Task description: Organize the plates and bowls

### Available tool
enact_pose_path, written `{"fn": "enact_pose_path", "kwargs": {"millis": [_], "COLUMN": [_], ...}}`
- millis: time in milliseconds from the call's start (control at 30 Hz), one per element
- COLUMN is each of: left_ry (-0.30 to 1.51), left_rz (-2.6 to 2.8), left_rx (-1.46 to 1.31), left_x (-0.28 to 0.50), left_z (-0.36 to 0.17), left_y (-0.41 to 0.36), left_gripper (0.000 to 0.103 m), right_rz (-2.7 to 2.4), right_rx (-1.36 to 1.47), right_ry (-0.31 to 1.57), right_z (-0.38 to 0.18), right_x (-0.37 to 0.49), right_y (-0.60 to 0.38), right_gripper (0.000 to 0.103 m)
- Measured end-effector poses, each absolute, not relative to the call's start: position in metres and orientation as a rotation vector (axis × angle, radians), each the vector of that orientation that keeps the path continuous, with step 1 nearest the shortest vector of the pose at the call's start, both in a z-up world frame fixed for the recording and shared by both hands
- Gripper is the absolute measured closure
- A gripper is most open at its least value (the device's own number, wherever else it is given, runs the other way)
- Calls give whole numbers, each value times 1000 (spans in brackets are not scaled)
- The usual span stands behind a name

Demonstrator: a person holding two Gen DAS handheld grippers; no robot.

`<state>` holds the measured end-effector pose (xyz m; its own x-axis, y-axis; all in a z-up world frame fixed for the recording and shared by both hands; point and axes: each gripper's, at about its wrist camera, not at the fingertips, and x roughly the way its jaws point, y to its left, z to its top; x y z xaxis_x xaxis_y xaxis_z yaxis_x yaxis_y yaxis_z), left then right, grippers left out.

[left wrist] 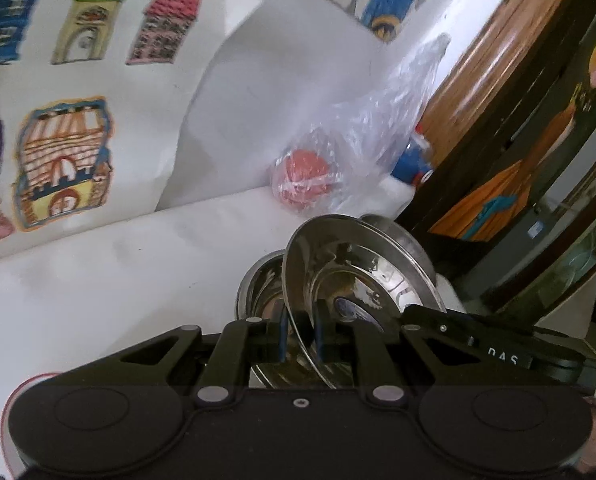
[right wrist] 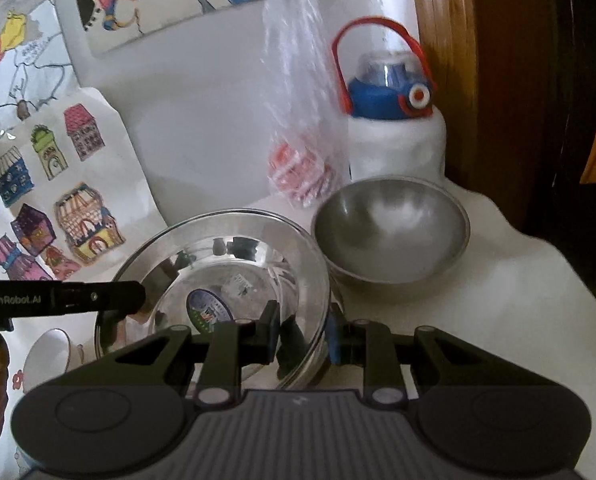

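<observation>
Right wrist view: right gripper (right wrist: 302,336) and left gripper (right wrist: 138,300) each pinch the steel plate's (right wrist: 226,264) rim, opposite sides, jaws narrow. Plate tilted, its edge just beside the steel bowl (right wrist: 391,232); bare white tabletop (right wrist: 517,320) lies right of the bowl.

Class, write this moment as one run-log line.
left gripper: shut on plate rim | right gripper: shut on same plate | matte bowl: on table, behind plate

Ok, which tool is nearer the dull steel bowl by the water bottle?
Right. The right tool grips the shiny dish at its rim beside the dull bowl; the left tool holds the opposite rim, farther away.
</observation>
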<state>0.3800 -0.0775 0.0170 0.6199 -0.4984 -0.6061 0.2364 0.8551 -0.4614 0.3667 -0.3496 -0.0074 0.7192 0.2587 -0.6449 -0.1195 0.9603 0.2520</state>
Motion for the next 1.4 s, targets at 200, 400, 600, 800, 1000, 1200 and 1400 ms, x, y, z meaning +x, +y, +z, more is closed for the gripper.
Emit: {"fn": "enact_pose_path", "kwargs": {"millis": [200,400,600,800,1000,1200,1400], "left_ry": [826,835,836,832,822,810,799], "left_rz": [-413,-403,-385,-362,-357,-345,-336], "left_rx": [-327,-309,-290,-243,-218,-178,-131], "left_x": [393,398,399,397,396,394,392], "left_z": [4,-1,-3,-5,-5,-5,-5], "left_y": [-88,-94,-97,-101,-102,-105,-111], "left_gripper": [89,88,87,86,85,85,84], "right_rz": [216,219,210,193,173,154,139], "right_rx": [198,177,120,70,9,-46,-84], "right_ry": [752,743,734,722,710,707,705], "right_z": [-18,-20,-19,-18,-18,-20,-22], "right_x": [371,372,371,370,368,367,367], "right_y": [-352,-351,-342,-336,-328,-322,-318], "right_gripper": [76,76,75,73,70,69,69]}}
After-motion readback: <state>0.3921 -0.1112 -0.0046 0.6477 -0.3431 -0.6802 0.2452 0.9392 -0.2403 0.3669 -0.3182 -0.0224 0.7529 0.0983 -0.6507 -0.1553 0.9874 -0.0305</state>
